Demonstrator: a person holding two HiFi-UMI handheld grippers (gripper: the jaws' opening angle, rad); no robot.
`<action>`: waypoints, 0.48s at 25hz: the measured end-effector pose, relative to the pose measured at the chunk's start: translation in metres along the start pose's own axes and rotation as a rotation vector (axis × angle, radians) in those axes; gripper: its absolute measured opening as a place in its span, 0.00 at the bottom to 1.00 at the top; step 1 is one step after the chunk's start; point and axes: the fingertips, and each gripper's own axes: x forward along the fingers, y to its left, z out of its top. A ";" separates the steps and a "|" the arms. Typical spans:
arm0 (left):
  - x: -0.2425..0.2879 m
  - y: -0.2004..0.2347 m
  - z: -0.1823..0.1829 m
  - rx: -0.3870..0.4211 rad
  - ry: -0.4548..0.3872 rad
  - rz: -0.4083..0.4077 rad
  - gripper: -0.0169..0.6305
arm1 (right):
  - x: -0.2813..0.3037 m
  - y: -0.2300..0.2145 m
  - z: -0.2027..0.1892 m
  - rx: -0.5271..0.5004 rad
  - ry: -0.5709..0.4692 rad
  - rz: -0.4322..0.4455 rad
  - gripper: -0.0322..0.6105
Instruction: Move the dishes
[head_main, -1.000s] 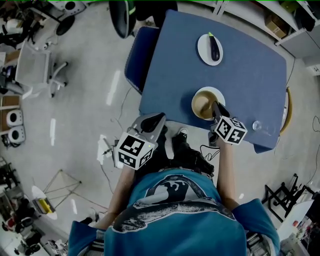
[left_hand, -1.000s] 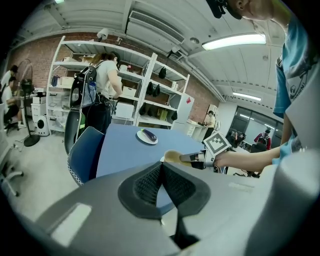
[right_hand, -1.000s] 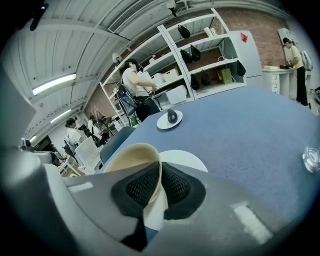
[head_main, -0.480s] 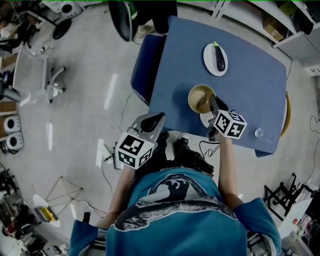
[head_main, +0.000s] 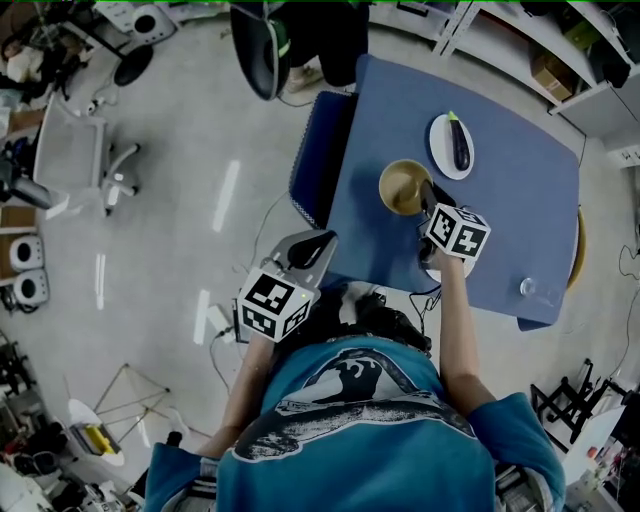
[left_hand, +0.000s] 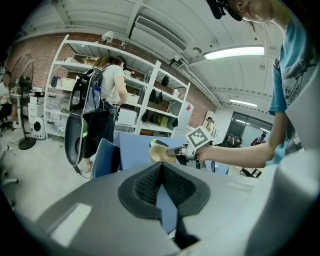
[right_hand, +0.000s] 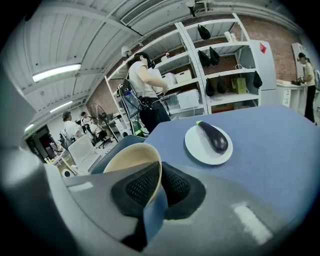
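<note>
My right gripper (head_main: 429, 197) is shut on the near rim of a tan bowl (head_main: 404, 187) and holds it over the blue table (head_main: 500, 220). In the right gripper view the bowl's wall (right_hand: 131, 161) is pinched between the black pads (right_hand: 176, 184). A white plate (head_main: 440, 135) with a dark eggplant (head_main: 460, 148) lies just beyond the bowl; the plate (right_hand: 200, 147) and eggplant (right_hand: 214, 137) also show in the right gripper view. My left gripper (head_main: 311, 247) hangs shut and empty off the table's near left corner, its pads (left_hand: 145, 184) pressed together.
A clear glass (head_main: 527, 288) stands near the table's right front edge. A blue chair (head_main: 316, 150) is tucked at the table's left side. A person with a backpack (left_hand: 102, 100) stands beyond the table by white shelves (right_hand: 220, 75). Office chairs (head_main: 80, 140) stand on the floor at the left.
The right gripper has lifted the bowl off a white plate and carried it farther across the table, closer to the eggplant plate. The left gripper moved forward too, still shut.
</note>
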 end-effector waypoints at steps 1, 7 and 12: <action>-0.002 0.004 0.001 0.001 -0.001 -0.001 0.05 | 0.005 0.000 -0.002 0.002 0.009 -0.008 0.08; -0.013 0.024 0.006 0.001 -0.009 -0.001 0.05 | 0.026 -0.011 -0.017 0.062 0.053 -0.099 0.08; -0.018 0.031 0.000 0.008 0.010 -0.012 0.05 | 0.025 -0.019 -0.026 0.121 0.042 -0.150 0.09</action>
